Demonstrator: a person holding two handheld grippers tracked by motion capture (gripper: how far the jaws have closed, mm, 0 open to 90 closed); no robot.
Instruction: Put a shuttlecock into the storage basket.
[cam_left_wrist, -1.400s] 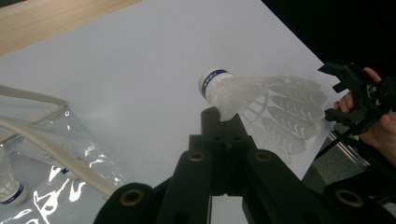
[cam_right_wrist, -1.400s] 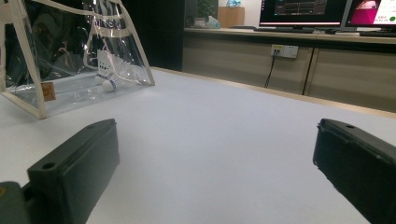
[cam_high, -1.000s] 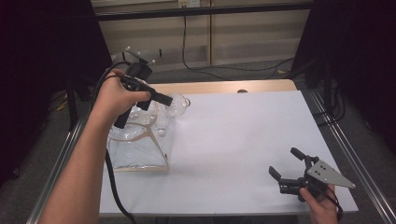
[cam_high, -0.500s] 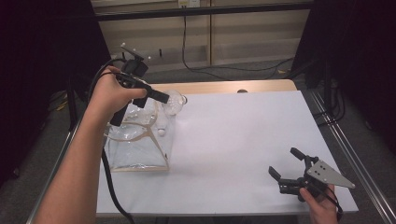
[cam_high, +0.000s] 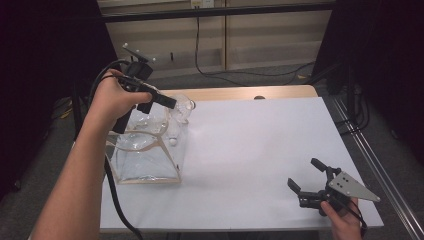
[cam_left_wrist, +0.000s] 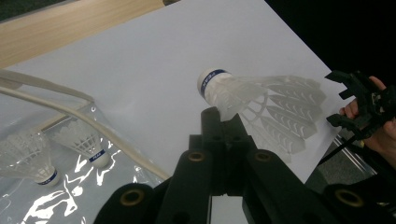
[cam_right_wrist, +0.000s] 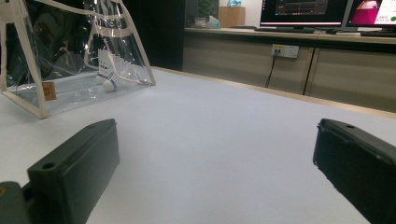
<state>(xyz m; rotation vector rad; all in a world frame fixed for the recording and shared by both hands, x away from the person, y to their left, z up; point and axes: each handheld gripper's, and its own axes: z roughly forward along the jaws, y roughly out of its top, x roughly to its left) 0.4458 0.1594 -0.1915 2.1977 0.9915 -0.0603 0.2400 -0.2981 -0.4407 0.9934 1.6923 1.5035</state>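
Above white table (cam_high: 250, 145), left claw (cam_left_wrist: 223, 122) pinches shuttlecock (cam_left_wrist: 261, 100); right claw (cam_high: 307, 181) gapes empty.

White shuttlecock (cam_left_wrist: 243, 95) with blue band, pinched sideways above clear bag (cam_high: 145, 155) holding 2 more

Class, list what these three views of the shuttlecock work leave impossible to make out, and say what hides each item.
1. Print on the held shuttlecock's blue band: left gripper view, too small and blurred.
2. Shuttlecock count in the clear bag: high view, glare and the left hand hide them.
3. Right tongs' body: right gripper view, cut off by the bottom edge.
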